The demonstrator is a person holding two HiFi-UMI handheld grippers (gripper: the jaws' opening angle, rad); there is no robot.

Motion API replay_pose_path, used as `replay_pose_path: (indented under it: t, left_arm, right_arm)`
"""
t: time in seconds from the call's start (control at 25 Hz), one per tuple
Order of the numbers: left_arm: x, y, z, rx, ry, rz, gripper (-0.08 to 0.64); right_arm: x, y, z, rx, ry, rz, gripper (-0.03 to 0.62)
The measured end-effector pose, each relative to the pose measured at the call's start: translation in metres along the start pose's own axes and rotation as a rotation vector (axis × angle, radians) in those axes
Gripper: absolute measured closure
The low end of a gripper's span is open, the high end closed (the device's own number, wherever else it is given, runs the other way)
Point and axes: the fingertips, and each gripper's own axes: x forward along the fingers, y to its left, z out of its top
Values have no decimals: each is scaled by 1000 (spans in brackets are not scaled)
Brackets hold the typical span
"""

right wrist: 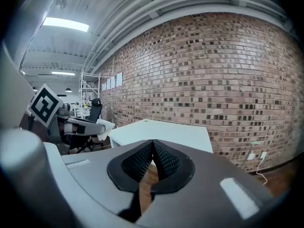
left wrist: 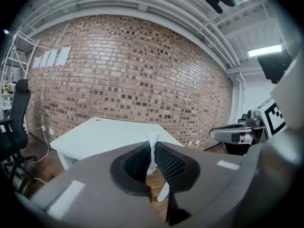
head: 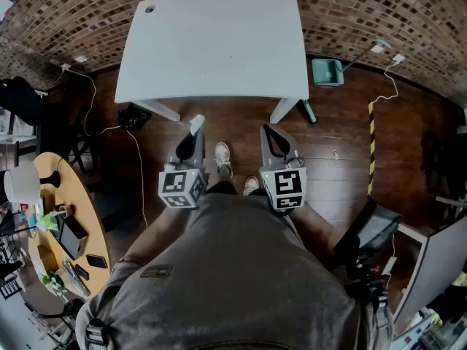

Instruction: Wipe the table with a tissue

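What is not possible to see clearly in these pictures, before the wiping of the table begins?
1. The tissue: the left gripper view shows only a thin strip. The rest is hidden between the shut jaws of the left gripper.
2. The table: in the head view, any stains on its top are too small to tell.
3. The green object right of the table: in the head view, it is too small to identify.

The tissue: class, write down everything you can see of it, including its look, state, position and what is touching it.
The tissue is white, thin, soft-looking paper, pinched into a narrow crumpled strip. The left gripper is shut on it, and a small tuft pokes out past the jaw tips. It is held in the air above the wooden floor, short of the near edge of the table. Only the jaws touch it.
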Motion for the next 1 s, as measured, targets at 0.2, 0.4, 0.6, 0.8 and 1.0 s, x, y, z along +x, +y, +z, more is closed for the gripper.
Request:
replay_pose_path:
  t: [0.2, 0.4, 0.6, 0.8, 1.0]
  left_arm:
    - [42, 25, 17, -11, 4, -31, 535]
    - [80, 60, 28, -18, 19, -55, 535]
    - [110, 88, 34, -22, 46, -93, 535]
    - [134, 110, 33, -23, 73, -137, 535]
    - [153, 124, 27, -29, 104, -155, 535]
  right_arm:
    - [43, -14, 15, -8, 15, -36, 577]
    - [88, -16, 28, -16, 34, -67, 578]
    - [127, -18, 34, -25, 64, -113, 577]
    - [156, -20, 39, -20, 88, -157, 577]
    - [174, -22, 42, -20, 101, -181, 578]
